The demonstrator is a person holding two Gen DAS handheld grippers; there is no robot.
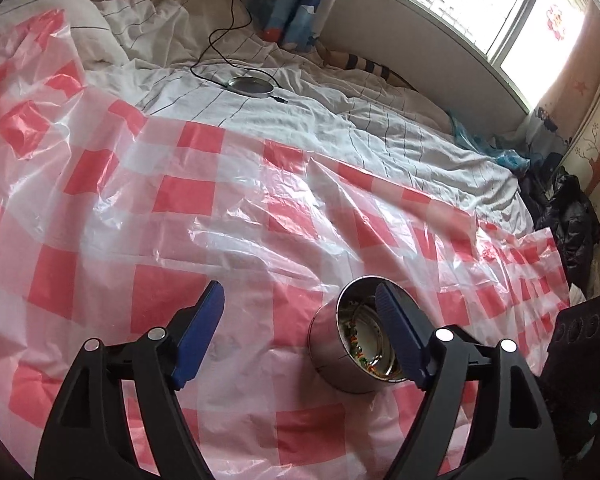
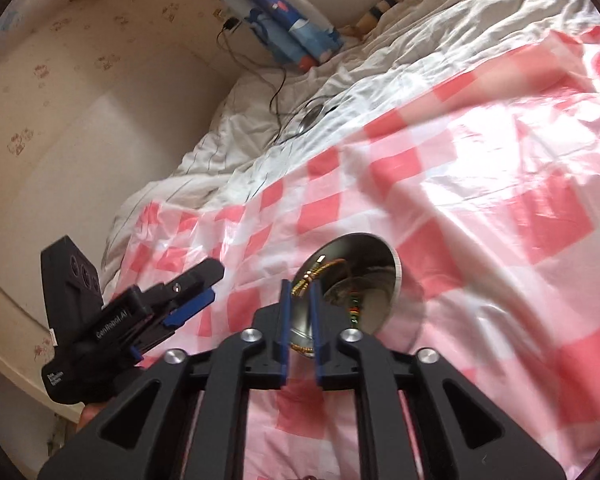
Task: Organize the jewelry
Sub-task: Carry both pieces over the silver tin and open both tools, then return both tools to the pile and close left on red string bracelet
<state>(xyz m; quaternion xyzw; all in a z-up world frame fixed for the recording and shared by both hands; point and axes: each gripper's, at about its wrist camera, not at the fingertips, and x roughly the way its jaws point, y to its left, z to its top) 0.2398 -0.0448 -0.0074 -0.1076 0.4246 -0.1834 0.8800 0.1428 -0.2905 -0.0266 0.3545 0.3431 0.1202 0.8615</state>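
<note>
1. The tin lies tipped on the checked sheet, its mouth up, beads inside.
2. Left gripper: fingers wide apart, empty, one blue finger over the tin's rim.
3. Right gripper: fingers narrowly apart before the mouth, gripping nothing.
4. Bare sheet all round; the white quilt lies beyond.

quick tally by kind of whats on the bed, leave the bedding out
metal tin with beaded jewelry inside: 1
round silver disc with a black cable: 1
red and white checked plastic sheet: 1
handheld grippers, left gripper and right gripper: 2
total: 5
</note>
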